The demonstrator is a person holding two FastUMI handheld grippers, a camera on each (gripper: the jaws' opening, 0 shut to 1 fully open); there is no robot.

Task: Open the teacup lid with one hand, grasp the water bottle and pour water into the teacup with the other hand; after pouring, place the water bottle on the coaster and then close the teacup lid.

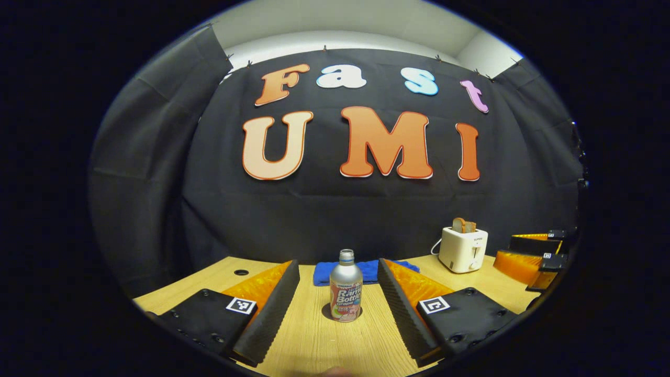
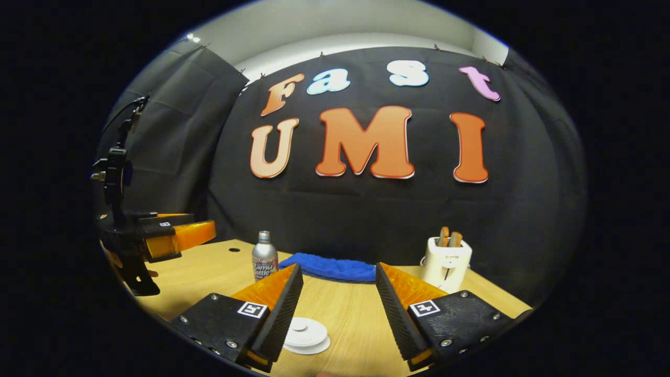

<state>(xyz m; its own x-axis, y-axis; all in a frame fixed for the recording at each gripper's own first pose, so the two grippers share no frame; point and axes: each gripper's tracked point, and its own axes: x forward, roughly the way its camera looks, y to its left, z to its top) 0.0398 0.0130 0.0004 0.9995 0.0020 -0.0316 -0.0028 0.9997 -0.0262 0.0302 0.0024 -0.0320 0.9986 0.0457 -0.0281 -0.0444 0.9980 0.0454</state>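
In the left gripper view the left tongs [image 1: 337, 309] stood wide apart and empty, low over the wooden worktop [image 1: 314, 340]. The water bottle [image 1: 346, 287] stood upright between the two fingers, a little ahead of them and touching neither. It was silver, with its cap on and a printed label, and it sat on a dark round patch that may be the coaster, though I could not tell. Just behind the bottle a blue cloth [image 1: 366, 271] lay folded by the worktop's far edge. Farther off, toward the far right corner, a white toaster [image 1: 463, 248] held slices of bread. Beyond it, at the right edge, the right tongs [image 1: 534, 259] showed from the side.

In the right gripper view the right tongs [image 2: 335, 309] were likewise spread wide and gripped nothing. A white teacup lid [image 2: 306, 335] with a small knob lay flat near the worktop's near edge, just beside the inner face of the left-hand finger and partly hidden by it. Whether a cup sat under it could not be made out. Farther back, the bottle [image 2: 265, 256] stood well apart from the lid, toward the far left, with the cloth [image 2: 330, 267] along the far edge and the toaster [image 2: 446, 262] at the far right.
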